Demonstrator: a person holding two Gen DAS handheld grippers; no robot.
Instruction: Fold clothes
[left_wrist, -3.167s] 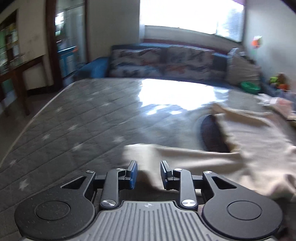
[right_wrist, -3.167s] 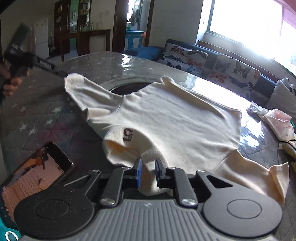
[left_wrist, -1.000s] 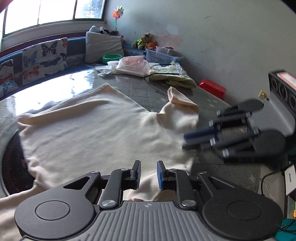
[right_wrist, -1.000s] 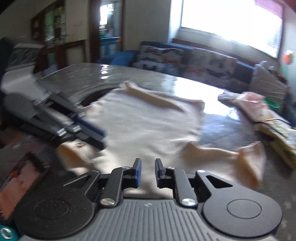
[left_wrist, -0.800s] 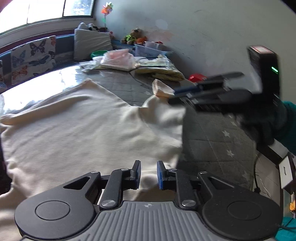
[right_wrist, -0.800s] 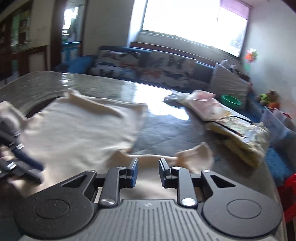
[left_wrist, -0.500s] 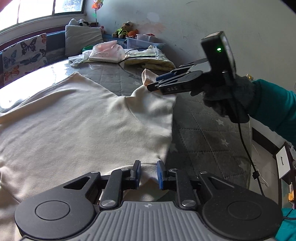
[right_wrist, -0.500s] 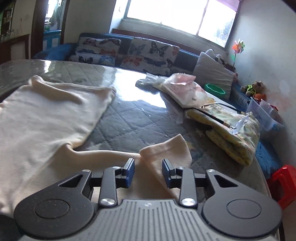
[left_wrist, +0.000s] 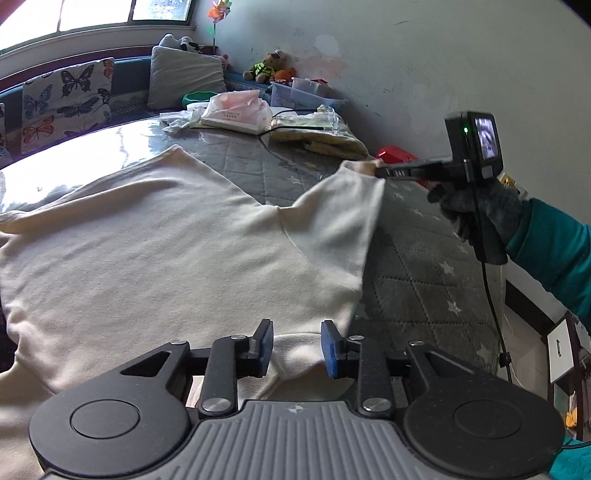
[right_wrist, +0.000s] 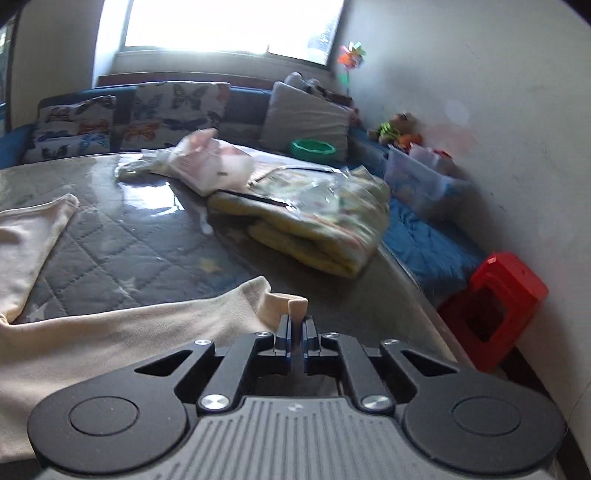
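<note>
A cream long-sleeved cotton top (left_wrist: 155, 251) lies spread flat over a grey quilted star-patterned mattress cover (left_wrist: 417, 273), filling the left and middle of the left wrist view. Its right sleeve (left_wrist: 343, 206) is lifted off the cover and stretched toward the far right, where the right gripper (left_wrist: 380, 170) pinches the cuff. In the right wrist view the same right gripper (right_wrist: 295, 332) has its blue-padded tongs pressed together on the folded cuff edge (right_wrist: 295, 304), with the sleeve trailing away to the left. A dark gloved hand (left_wrist: 476, 206) with a teal sleeve (left_wrist: 550, 251) holds that tool by its handle, and a black cable (left_wrist: 493, 306) hangs down from it.

The left gripper (left_wrist: 297, 349) sits at the near edge, its tongs standing apart with the near hem of the top between the blue pads (left_wrist: 266, 347); whether either pad touches the fabric cannot be told.

On the far side of the cover lie a pale yellow folded blanket in clear plastic wrap (right_wrist: 314, 218) and, just left of it, a pink-and-white plastic package (right_wrist: 210, 166). Beyond them run butterfly-print cushions (right_wrist: 125, 118) and a grey pillow (right_wrist: 303, 118) against a blue sofa. A red plastic stool (right_wrist: 495, 310) stands on the floor at the right, near the white wall.
</note>
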